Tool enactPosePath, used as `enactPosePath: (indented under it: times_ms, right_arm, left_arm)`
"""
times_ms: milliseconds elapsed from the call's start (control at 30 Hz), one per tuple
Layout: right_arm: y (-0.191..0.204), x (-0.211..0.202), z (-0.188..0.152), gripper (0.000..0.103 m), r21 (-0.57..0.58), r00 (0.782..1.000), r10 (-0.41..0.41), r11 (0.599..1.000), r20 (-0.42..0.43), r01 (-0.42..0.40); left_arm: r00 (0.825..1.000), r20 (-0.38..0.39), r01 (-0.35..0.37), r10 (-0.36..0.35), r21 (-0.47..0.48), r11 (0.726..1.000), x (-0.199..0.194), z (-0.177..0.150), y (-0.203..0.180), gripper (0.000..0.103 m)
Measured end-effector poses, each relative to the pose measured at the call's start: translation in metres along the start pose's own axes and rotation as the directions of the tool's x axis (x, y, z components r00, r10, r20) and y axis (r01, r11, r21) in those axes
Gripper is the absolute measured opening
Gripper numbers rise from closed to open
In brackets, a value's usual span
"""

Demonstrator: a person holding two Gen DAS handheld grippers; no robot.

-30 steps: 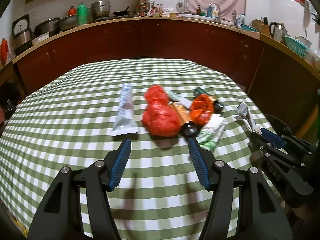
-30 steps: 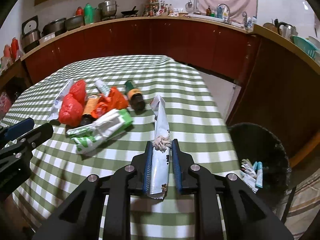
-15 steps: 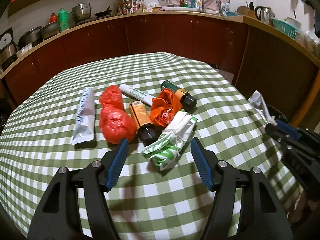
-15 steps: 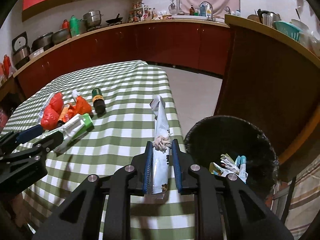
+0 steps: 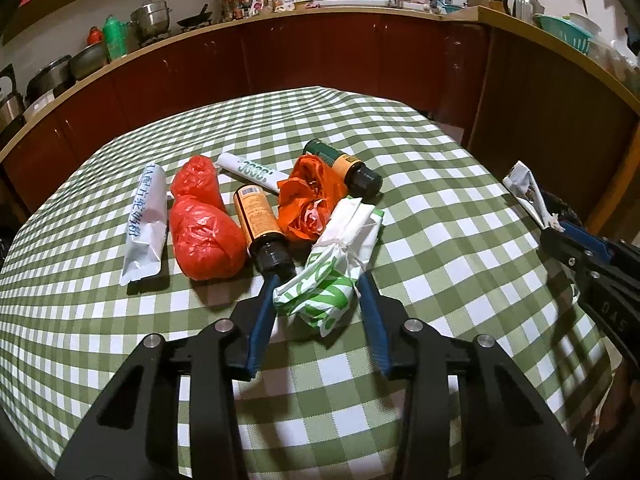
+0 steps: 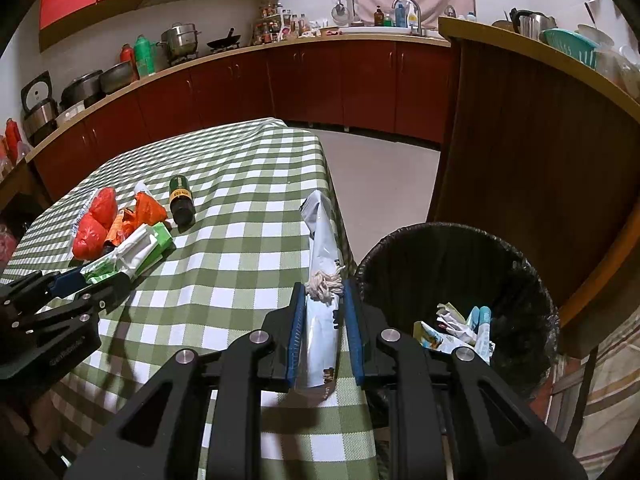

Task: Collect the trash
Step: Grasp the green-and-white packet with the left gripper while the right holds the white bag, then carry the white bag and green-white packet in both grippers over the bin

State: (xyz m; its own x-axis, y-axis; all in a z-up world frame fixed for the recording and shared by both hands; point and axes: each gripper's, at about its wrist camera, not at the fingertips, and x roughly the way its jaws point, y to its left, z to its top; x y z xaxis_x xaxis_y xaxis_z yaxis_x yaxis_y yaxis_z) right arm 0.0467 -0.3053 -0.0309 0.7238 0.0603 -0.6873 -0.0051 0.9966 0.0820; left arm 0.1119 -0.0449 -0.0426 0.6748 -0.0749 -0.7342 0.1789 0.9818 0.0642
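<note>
Left fingers [image 5: 260, 312] spread around green-white packet [image 5: 332, 268], now closer than before. Right gripper [image 6: 323, 316] clamped on grey pouch [image 6: 322, 272], shifted toward bin [image 6: 460, 272].

On the table right now: two bottles, one [image 5: 262, 229] amber-labelled, one [image 5: 344, 167] green-capped. Two red bags [image 5: 206, 236] and [image 5: 197, 179] (possibly one knotted bag, hard to tell). One orange bag [image 5: 310, 204]. One green-white wrapper [image 5: 334, 268]. One white tube [image 5: 252, 171]. Two pouches, one [image 5: 146, 220] lying flat, one [image 6: 322, 280] gripped. One bin [image 6: 460, 272], with several scraps inside, count unclear.
</note>
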Motion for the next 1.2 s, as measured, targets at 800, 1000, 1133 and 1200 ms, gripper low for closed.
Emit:
enactPosePath:
  times_ms: [800,1000,1133,1200]
  right_arm:
    - [-0.022,-0.023,0.002,0.021,0.021,0.997,-0.043,0.999,0.064,0.042]
    - [-0.048,-0.029,0.003,0.021,0.052,0.993,-0.092,0.995,0.076,0.089]
    - [-0.063,-0.031,0.003,0.021,0.056,0.987,-0.132,0.990,0.087,0.128]
    - [-0.070,-0.031,0.002,0.021,0.061,0.986,-0.144,0.988,0.089,0.139]
  left_arm:
    - [0.992,0.109,0.066,-0.067,0.011,0.998,-0.061,-0.012,-0.017,0.032]
    - [0.985,0.142,0.094,-0.098,0.038,0.995,-0.058,0.003,-0.048,0.032]
    - [0.982,0.144,0.118,-0.125,0.053,0.992,-0.050,0.013,-0.072,0.032]
    - [0.979,0.152,0.128,-0.137,0.066,0.990,-0.046,0.019,-0.086,0.032]
